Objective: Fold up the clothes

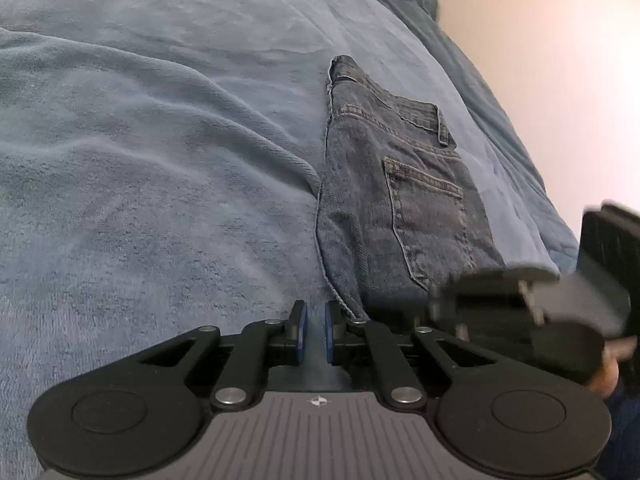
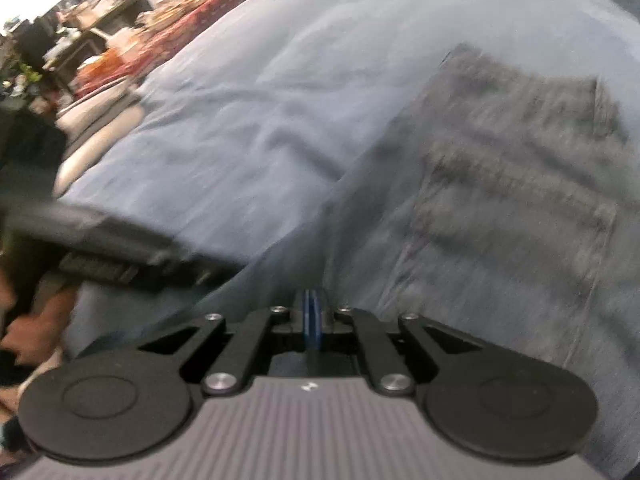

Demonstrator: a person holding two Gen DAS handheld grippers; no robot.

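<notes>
Dark blue jeans (image 1: 400, 200), folded with a back pocket facing up, lie on a light blue blanket (image 1: 160, 160). My left gripper (image 1: 316, 320) sits just off their near left edge. Its blue pads are drawn almost together, leaving only a slit with nothing in it. The right gripper (image 1: 500, 292) shows as a dark blur over the jeans' near right end. In the right wrist view the jeans (image 2: 500, 200) are smeared by motion. My right gripper (image 2: 311, 320) is shut above them, pad against pad, and I see nothing pinched. The left gripper (image 2: 120, 252) is blurred at the left.
The blanket (image 2: 260, 120) covers a bed, with rumpled folds left of the jeans. A pale wall (image 1: 540, 60) runs along the bed's right side. A cluttered table with a red patterned cloth (image 2: 180, 28) stands beyond the bed. A hand (image 2: 36, 320) grips the left tool.
</notes>
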